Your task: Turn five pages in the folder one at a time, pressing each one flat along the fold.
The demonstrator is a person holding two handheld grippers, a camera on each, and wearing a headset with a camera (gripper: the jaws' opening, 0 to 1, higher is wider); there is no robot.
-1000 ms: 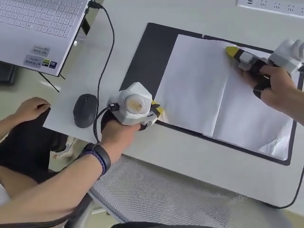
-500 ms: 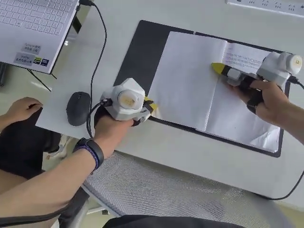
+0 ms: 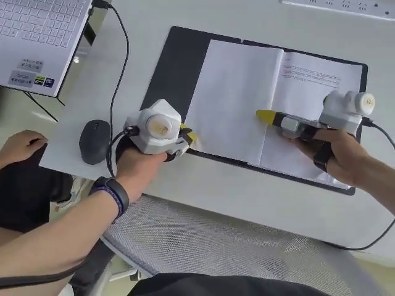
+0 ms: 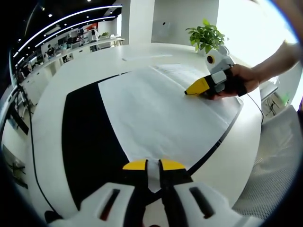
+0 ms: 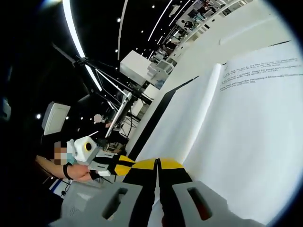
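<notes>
My right gripper (image 3: 265,115) has its jaws drawn together with nothing between them, and the yellow tips rest on the fold (image 3: 270,108), about halfway along it. The folder (image 3: 165,74) lies open and flat directly before both my tools. The blank page (image 3: 233,92) is ahead of the right tips and the printed page (image 3: 318,74) is under the body of that tool. My left gripper (image 3: 187,137) shows only a thin slit between its jaws, at the near corner of the blank page. Whether paper is nipped inside, I cannot tell.

I judge the pages to be thin, light and limp. They should lift with almost no force, but they will curl, slide on each other and crease easily. I would take the printed page at its free outer edge, behind my right tool, with a gentle pinch on one sheet only. For pressing, the closed tips drawn along the fold seem enough.

The white table (image 3: 247,191) looks smooth, so the folder may slip if nothing steadies it. Beside my left gripper, away from the folder, are a computer mouse (image 3: 94,141) and, farther, a laptop (image 3: 37,31). A power strip (image 3: 345,7) lies beyond the folder. In the left gripper view a potted plant (image 4: 206,33) stands behind the right gripper, in a large office with light strips on the ceiling.
</notes>
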